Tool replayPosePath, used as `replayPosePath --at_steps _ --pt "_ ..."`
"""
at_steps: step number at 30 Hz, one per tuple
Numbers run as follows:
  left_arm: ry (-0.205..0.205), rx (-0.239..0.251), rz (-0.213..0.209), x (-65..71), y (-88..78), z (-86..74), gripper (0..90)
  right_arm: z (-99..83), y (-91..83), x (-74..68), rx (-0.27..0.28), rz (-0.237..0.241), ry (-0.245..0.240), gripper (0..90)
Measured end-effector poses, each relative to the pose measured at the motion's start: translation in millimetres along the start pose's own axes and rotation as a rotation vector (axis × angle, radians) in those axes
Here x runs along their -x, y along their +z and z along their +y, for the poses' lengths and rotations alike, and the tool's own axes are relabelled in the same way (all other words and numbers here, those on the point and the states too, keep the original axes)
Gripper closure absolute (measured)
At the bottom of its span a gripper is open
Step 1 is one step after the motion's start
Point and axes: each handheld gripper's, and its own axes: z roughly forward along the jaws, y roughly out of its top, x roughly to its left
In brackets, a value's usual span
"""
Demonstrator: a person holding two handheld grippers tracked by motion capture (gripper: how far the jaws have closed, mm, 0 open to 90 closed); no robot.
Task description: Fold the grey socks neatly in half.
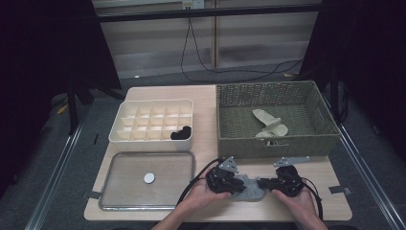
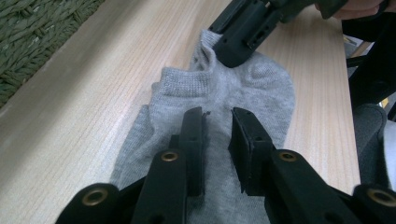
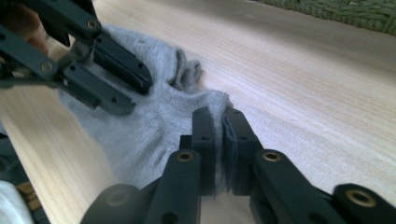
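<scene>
My right hand-held gripper (image 3: 218,135) pinches the grey sock (image 3: 154,126) on the counter (image 3: 303,84) — left hand-held gripper (image 2: 218,133) slightly spread over it; no labels readable.

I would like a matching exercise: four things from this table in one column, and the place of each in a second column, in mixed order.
Things:
1. grey sock
2. beige socks
3. black sock
4. white disc

Places:
A. in a compartment of the white divider box
B. on the metal tray
C. on the bare table, near the front edge
D. inside the woven basket

Pairs: 1-C, 2-D, 3-A, 4-B
</scene>
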Motion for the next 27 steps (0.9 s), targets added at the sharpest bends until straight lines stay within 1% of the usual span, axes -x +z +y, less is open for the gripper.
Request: replayPosePath --at_steps 1,2,3,6,7,8,9,10,11,12,13,14,15,18,19,21,22,23,26,27 --pt "-0.001 -0.006 0.011 1.7 -0.5 0.1 75.0 0.9 0.3 1.4 0.002 0.005 0.01 85.6" --pt "0.002 -0.006 0.005 2.4 -0.6 -0.3 75.0 1.7 0.8 3.0 0.008 0.017 0.026 85.8" --pt "-0.01 -0.002 -0.007 2.7 -0.5 -0.8 75.1 2.7 1.0 4.8 0.015 0.03 0.041 86.0" --pt "-0.017 0.004 -0.013 3.8 -0.9 -2.6 75.2 5.4 1.6 7.4 0.029 0.047 0.054 86.2" --pt "-0.023 -0.006 -0.014 4.4 -1.4 -2.0 75.3 5.7 1.4 7.7 0.032 0.052 0.053 86.2" --pt "-0.014 -0.014 -0.017 4.2 -1.8 -2.0 75.2 6.0 1.0 7.2 0.036 0.055 0.052 86.2" --pt "-0.011 -0.011 -0.015 4.4 -1.6 -2.1 75.3 6.2 0.0 6.7 0.04 0.062 0.054 86.3" --pt "-0.023 -0.001 -0.012 5.1 -0.9 -2.2 75.5 6.5 -0.7 6.6 0.05 0.067 0.051 86.2" --pt "-0.023 -0.001 -0.012 5.1 -0.9 -2.2 77.3 6.5 -0.7 6.6 0.05 0.067 0.051 86.2" --pt "-0.014 -0.001 0.0 4.9 -0.4 -2.0 77.3 7.1 -1.7 6.3 0.054 0.071 0.049 86.2" --pt "-0.016 0.0 0.0 4.6 0.0 -1.7 79.3 8.5 -4.3 4.6 0.071 0.078 0.051 86.3" --pt "-0.01 -0.003 0.0 4.0 -0.1 -1.5 79.3 8.5 -4.3 4.6 0.071 0.078 0.051 86.3" --pt "-0.013 -0.002 0.006 5.0 0.0 -1.2 79.3 10.5 -7.4 2.7 0.086 0.086 0.044 86.3" --pt "-0.008 -0.001 0.004 4.6 0.1 -1.2 79.3 12.1 -9.5 0.2 0.1 0.093 0.039 86.3" --pt "-0.011 0.01 0.002 4.4 0.8 -1.7 79.3 12.7 -9.9 -1.2 0.104 0.094 0.036 86.3" --pt "-0.013 0.013 0.004 4.3 1.2 -1.7 79.3 14.5 -11.1 -3.9 0.111 0.1 0.03 86.3" --pt "-0.004 -0.002 0.006 3.9 0.5 -0.8 79.2 17.1 -13.2 -6.4 0.121 0.107 0.025 86.4" --pt "0.006 -0.006 0.007 3.3 0.4 -0.7 79.1 18.0 -14.7 -7.0 0.126 0.109 0.024 86.4" --pt "0.006 -0.007 0.011 3.1 0.6 -0.6 78.9 19.0 -16.4 -7.7 0.133 0.113 0.024 86.6" --pt "-0.003 0.001 0.014 3.4 1.4 -0.7 78.9 19.2 -16.9 -7.9 0.137 0.12 0.028 86.6"
